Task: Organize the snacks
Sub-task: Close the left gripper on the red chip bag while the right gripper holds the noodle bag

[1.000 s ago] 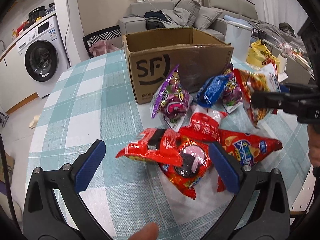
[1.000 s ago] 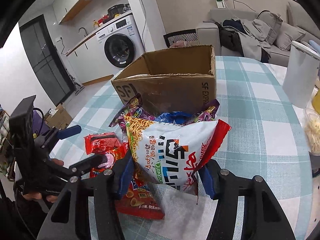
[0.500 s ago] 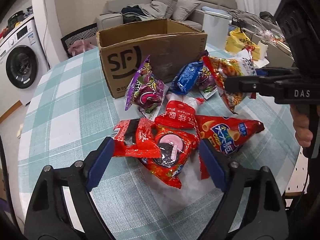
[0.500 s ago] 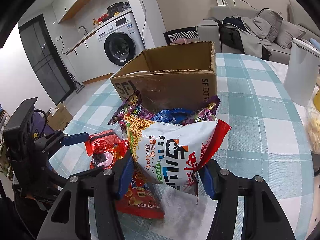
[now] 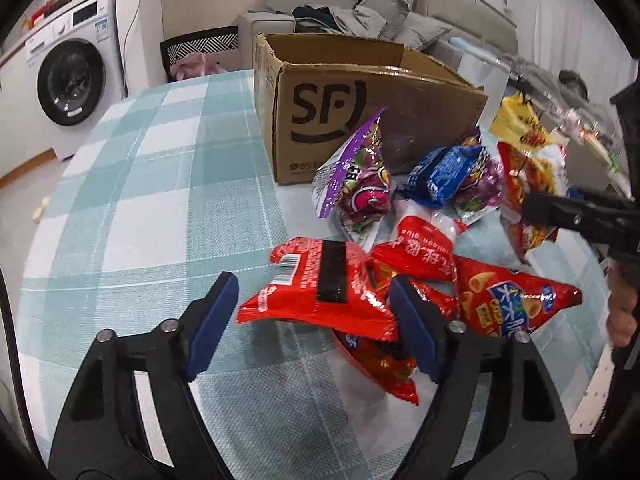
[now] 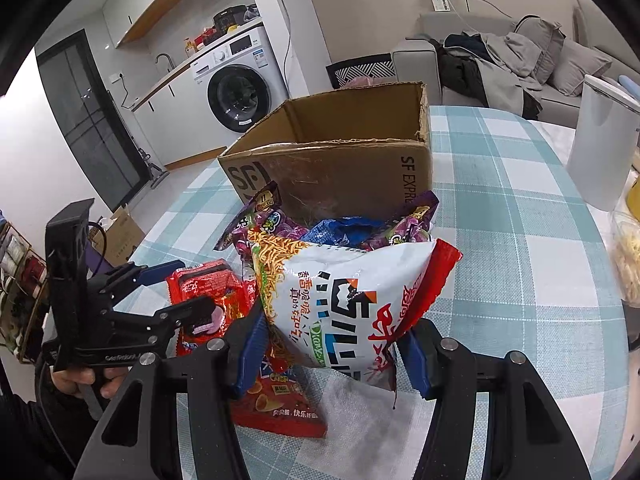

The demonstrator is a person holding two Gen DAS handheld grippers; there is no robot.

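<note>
An open cardboard box stands on the checked table; it also shows in the right wrist view. Snack bags lie in front of it. My left gripper is open, its jaws on either side of a red snack packet, right pad close to it. My right gripper is shut on a white noodle snack bag and holds it upright above the table. A purple bag, a blue bag and a red cone-snack bag lie nearby.
A white bin stands at the table's right side. A yellow bag lies at the far right. A washing machine and a sofa are beyond the table. The checked cloth stretches to the left.
My left gripper has moved forward and narrowed around the red packet. My right gripper, still holding the noodle bag, has barely moved.
</note>
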